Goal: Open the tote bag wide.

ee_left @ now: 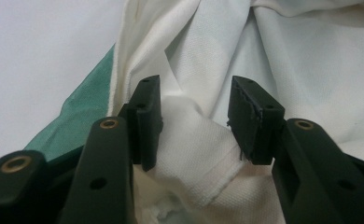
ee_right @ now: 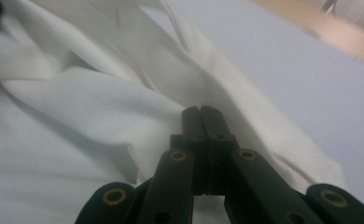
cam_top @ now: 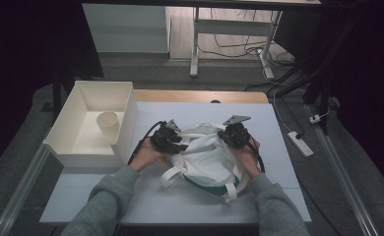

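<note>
The crumpled white cloth bag with a green panel and white strap handles (cam_top: 205,160) lies on the pale grey table surface (cam_top: 180,201), between the two grippers. The left gripper (ee_left: 194,121) stands with its jaws parted; a raised fold of the white fabric sits between the fingers (ee_left: 147,119), and the pads do not press on it. The green panel shows just outside the left finger. The right gripper (ee_right: 201,123) has its jaws clenched together at the bag's opposite edge; whether fabric is pinched between them cannot be told. Bare table lies beyond its fingertips. A white rectangular open plastic bin (cam_top: 126,115) stands well apart on the far side of the left gripper, with a cream paper cup (cam_top: 108,126) lying tilted inside it. Nothing stands between either gripper and the bag.
</note>
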A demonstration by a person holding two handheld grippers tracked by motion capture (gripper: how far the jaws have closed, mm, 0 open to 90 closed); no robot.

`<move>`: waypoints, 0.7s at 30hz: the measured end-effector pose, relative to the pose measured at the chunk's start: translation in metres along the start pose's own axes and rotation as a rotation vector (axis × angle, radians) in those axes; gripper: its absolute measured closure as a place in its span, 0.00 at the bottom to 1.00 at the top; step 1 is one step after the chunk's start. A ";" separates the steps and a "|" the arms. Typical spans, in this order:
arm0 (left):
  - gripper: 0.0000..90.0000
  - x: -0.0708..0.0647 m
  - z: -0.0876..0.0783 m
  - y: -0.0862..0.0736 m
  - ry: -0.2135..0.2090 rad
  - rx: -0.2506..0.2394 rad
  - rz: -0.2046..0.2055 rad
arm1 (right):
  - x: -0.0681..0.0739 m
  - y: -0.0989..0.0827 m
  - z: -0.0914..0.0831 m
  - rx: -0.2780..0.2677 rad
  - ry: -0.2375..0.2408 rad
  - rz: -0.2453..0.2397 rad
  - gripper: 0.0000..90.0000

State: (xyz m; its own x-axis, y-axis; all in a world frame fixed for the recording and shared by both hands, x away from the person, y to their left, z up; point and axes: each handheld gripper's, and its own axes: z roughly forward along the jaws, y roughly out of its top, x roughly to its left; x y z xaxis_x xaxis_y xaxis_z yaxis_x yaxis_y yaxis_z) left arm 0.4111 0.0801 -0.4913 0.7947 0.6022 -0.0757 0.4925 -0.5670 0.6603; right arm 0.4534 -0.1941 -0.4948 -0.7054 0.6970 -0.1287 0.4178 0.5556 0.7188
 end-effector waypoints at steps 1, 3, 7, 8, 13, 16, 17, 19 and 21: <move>0.60 0.000 0.000 0.000 0.002 0.000 0.002 | 0.000 -0.001 0.005 0.013 0.000 -0.007 1.00; 0.60 -0.001 0.001 0.001 0.008 0.002 0.003 | 0.003 -0.002 0.010 0.034 -0.015 -0.037 1.00; 0.60 -0.003 0.002 0.002 0.023 0.009 0.013 | 0.006 -0.001 0.011 0.048 -0.032 -0.078 0.99; 0.60 -0.003 0.002 0.002 0.024 0.011 0.015 | 0.006 -0.001 0.009 0.038 -0.029 -0.078 0.98; 0.60 -0.003 0.003 0.002 0.024 0.012 0.021 | 0.013 0.011 -0.022 -0.046 0.049 -0.069 0.77; 0.60 -0.003 0.005 0.002 0.022 0.013 0.021 | 0.033 0.017 -0.038 -0.059 0.118 -0.100 0.83; 0.60 -0.003 0.005 0.002 0.024 0.014 0.022 | 0.041 0.019 -0.040 -0.044 0.148 -0.105 0.89; 0.60 -0.004 0.005 0.002 0.027 0.016 0.027 | 0.055 0.022 -0.037 -0.012 0.205 -0.117 1.00; 0.60 -0.004 0.005 0.002 0.031 0.016 0.027 | 0.067 0.023 -0.026 0.032 0.238 -0.116 1.00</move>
State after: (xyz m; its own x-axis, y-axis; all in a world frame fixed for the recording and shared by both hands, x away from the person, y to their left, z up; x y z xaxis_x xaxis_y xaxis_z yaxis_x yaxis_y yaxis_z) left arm 0.4103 0.0735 -0.4930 0.7966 0.6034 -0.0351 0.4771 -0.5920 0.6495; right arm 0.4014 -0.1465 -0.4691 -0.8629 0.5036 -0.0422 0.3414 0.6425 0.6861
